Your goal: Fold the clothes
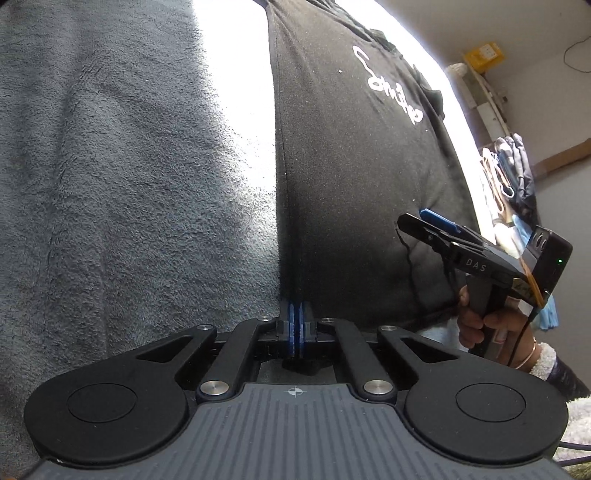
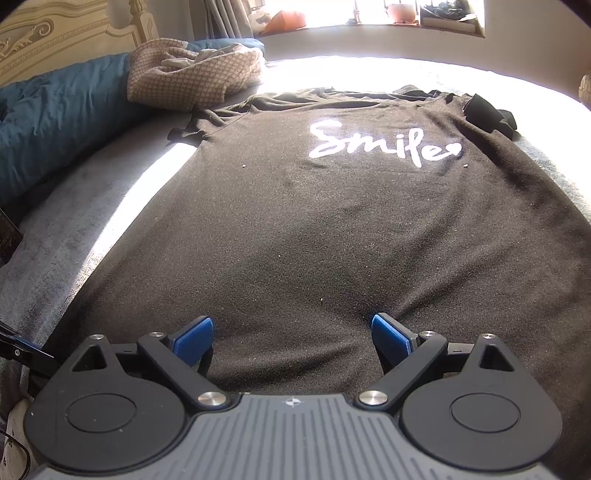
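A black T-shirt with white "Smile" lettering lies flat on a grey fleece bed cover, collar at the far end. My left gripper is at the shirt's near left corner, its blue pads pressed together on the fabric edge. My right gripper stands open, low over the hem, its blue pads wide apart with shirt fabric between them. In the left wrist view the right gripper shows at the right, held by a hand.
A blue duvet and a checked beige cloth are heaped at the bed's far left by the headboard. The grey cover spreads left of the shirt. Clothes hang on the wall at right.
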`<state>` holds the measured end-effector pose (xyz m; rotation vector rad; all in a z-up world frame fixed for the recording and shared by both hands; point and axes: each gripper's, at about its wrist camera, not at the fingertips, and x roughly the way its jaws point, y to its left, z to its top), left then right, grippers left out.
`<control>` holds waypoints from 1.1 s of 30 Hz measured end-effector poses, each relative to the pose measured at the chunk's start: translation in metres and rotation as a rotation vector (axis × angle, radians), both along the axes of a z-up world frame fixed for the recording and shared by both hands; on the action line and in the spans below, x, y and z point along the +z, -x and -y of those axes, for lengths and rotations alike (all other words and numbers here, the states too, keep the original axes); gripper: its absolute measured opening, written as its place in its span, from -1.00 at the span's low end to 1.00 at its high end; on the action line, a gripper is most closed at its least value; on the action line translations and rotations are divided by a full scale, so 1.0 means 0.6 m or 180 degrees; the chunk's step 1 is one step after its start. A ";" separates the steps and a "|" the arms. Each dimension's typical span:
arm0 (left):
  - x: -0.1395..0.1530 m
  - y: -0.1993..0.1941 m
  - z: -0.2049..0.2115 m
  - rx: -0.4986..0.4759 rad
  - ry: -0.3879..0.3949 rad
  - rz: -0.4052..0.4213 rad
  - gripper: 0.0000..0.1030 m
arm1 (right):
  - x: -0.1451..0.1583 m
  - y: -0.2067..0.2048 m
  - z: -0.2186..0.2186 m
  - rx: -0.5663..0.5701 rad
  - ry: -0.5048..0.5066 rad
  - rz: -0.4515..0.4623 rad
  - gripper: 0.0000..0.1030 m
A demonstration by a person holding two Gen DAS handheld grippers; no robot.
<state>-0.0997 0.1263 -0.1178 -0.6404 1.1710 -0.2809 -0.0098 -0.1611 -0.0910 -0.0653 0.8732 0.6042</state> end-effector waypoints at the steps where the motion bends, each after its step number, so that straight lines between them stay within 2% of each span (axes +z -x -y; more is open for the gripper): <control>1: -0.003 0.001 -0.002 0.0007 -0.0014 -0.0032 -0.99 | 0.000 0.000 0.001 0.0002 -0.0004 0.0000 0.85; 4: -0.017 0.001 -0.001 0.0029 -0.0029 -0.0120 -0.99 | -0.001 0.001 0.000 0.0012 0.0016 0.0012 0.85; 15: 0.003 0.008 0.025 -0.0346 -0.0433 0.0130 -0.83 | -0.001 0.005 -0.003 0.0043 0.0051 0.0052 0.86; 19: 0.020 0.015 0.023 -0.0394 -0.0543 0.0259 -0.50 | -0.001 0.004 -0.003 0.0045 0.0065 0.0060 0.86; 27: 0.060 0.029 0.015 -0.0449 -0.0778 0.0564 -0.22 | 0.000 0.005 -0.003 0.0044 0.0078 0.0070 0.86; 32: 0.076 0.018 0.016 -0.0418 -0.0800 0.0652 0.26 | 0.001 0.005 -0.004 0.0047 0.0087 0.0080 0.86; 33: 0.078 0.013 0.019 -0.0434 -0.0802 0.0659 0.26 | 0.001 0.005 -0.004 0.0050 0.0091 0.0084 0.86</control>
